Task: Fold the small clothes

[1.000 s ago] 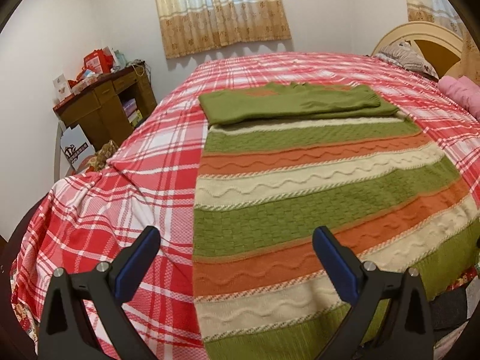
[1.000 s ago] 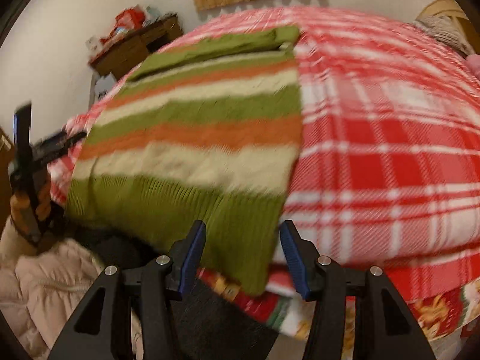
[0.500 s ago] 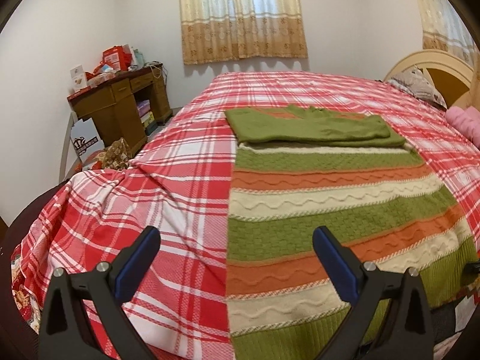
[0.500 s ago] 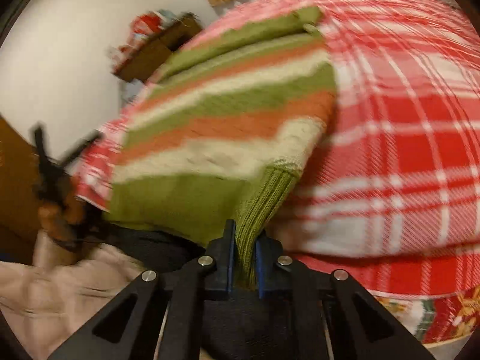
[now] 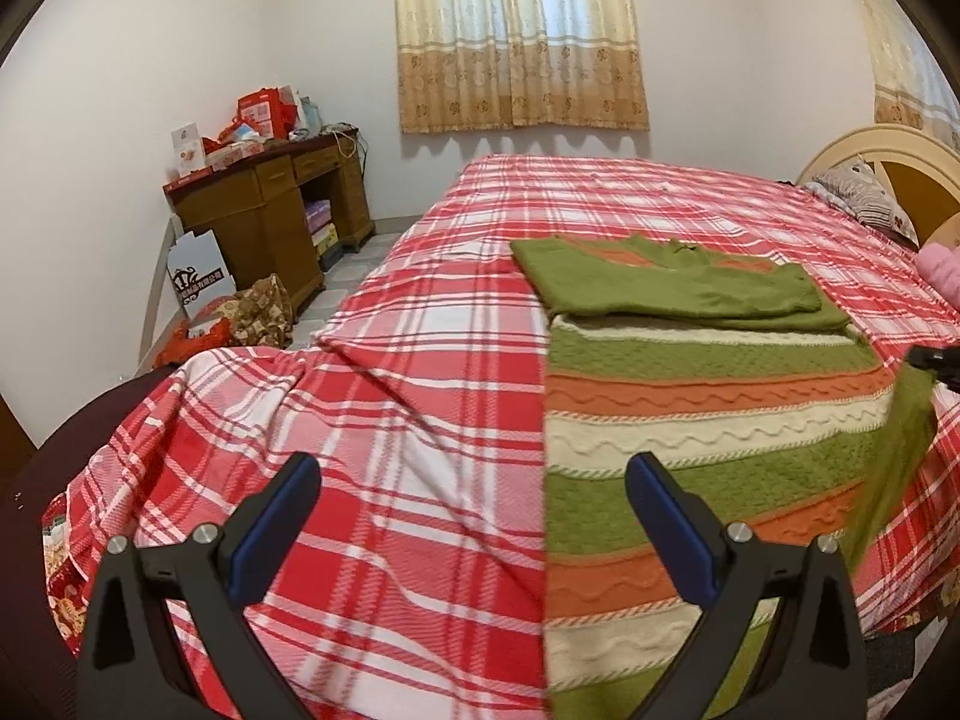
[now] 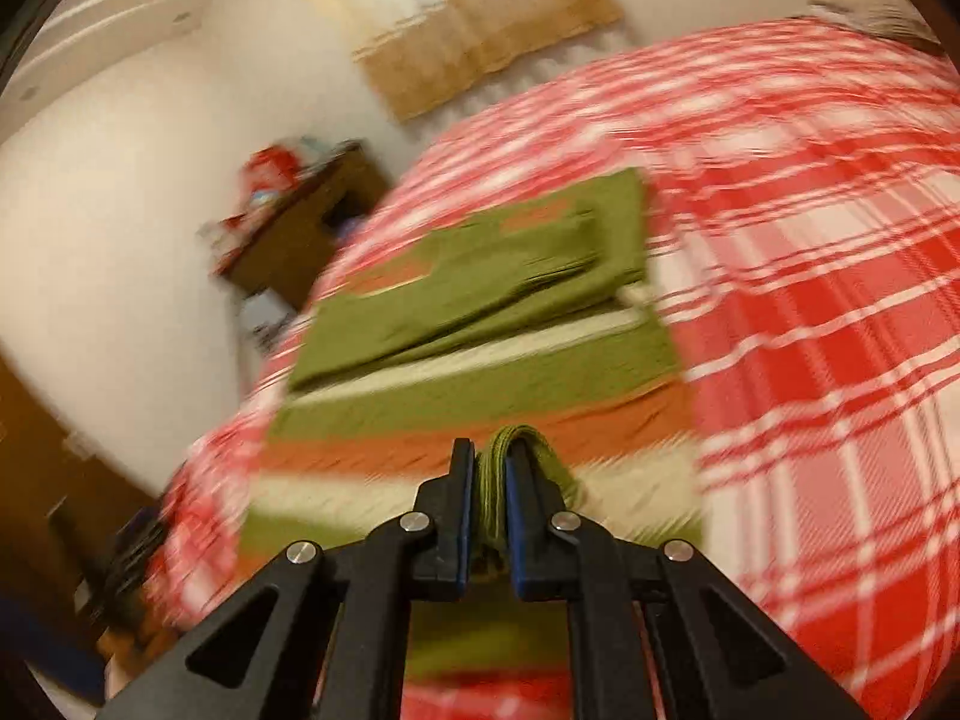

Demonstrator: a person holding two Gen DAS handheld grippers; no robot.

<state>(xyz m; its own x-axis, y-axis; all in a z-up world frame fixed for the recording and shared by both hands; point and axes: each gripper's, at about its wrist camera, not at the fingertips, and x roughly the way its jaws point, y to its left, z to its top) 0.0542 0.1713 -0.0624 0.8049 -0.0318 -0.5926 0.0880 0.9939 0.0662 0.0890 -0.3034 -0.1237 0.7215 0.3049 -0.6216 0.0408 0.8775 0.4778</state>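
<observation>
Red-plaid bed [image 5: 432,396], centre frame: a striped sweater [image 5: 708,420] is spread flat, its green hem [image 6: 510,468] pinched by the right gripper [image 6: 485,498] while the left gripper [image 5: 474,510] is held wide and empty, so one-sided lifting risks a skewed fold.

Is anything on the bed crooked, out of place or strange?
Only one thing: the striped sweater lies flat except its green hem corner, lifted off the plaid bedspread, pinched in the right gripper. The left gripper hangs open, holding nothing.
</observation>
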